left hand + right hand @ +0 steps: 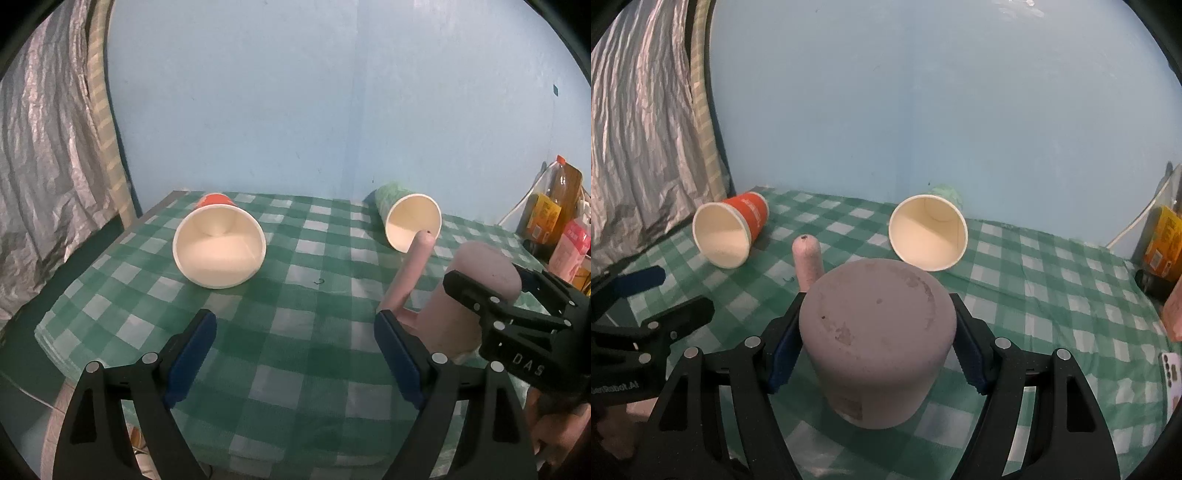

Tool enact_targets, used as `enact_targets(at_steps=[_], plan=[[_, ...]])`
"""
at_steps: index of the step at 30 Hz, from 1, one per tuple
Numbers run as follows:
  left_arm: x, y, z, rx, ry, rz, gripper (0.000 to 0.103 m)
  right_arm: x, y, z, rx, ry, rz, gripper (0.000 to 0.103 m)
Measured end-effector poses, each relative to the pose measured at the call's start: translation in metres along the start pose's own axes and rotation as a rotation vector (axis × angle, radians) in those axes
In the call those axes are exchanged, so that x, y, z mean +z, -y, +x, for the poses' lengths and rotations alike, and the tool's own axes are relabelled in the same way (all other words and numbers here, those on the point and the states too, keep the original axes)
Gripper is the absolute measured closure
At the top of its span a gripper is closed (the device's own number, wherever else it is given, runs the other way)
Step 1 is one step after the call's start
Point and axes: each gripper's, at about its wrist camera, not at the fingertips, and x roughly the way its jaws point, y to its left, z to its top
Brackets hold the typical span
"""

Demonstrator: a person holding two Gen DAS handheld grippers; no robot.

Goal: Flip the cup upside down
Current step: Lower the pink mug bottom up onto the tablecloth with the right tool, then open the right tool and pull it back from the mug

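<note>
Where the pale blue wall [886, 110] meets a crinkled silver curtain [639, 122], a table wears a soft green-and-white checked cloth [303, 350], rumpled at its near edge. On it stands a stout pink cup [875, 332], matte and scuffed, base up and mouth down, its long rounded handle [808, 264] sticking out from the side. The right gripper [875, 345] has its black jaws closed against the cup's sides, with ridged blue pads [783, 350] pressing both walls. The left gripper [295, 360] hovers over bare cloth with its jaws spread wide and nothing between them. Farther back lie two tapered paper cups on their sides, white insides facing the cameras: a red one [729, 230] on the left, a green-patterned one [406, 218] on the right. Bottles and cartons [554, 218] crowd the right edge, and a phone [1172, 376] lies flat there.
</note>
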Motion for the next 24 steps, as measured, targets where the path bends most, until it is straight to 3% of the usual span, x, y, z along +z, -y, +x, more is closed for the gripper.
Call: enact_targets(at_steps=[8, 14, 19, 24], plan=[[0.003, 0.004, -0.037, 0.005, 0.091, 0.006, 0.008, 0.009, 0.009, -0.024, 0.032, 0.026, 0.045, 0.026], [0.004, 0.009, -0.072, -0.006, 0.175, 0.008, 0.001, 0.020, 0.015, -0.069, 0.034, 0.115, 0.057, 0.016], [0.000, 0.013, -0.098, -0.009, 0.231, 0.018, 0.000, 0.021, 0.017, -0.103, 0.079, 0.177, 0.068, 0.016], [-0.008, 0.012, -0.115, -0.009, 0.265, 0.006, 0.000, 0.014, 0.016, -0.124, 0.061, 0.211, 0.080, 0.014]])
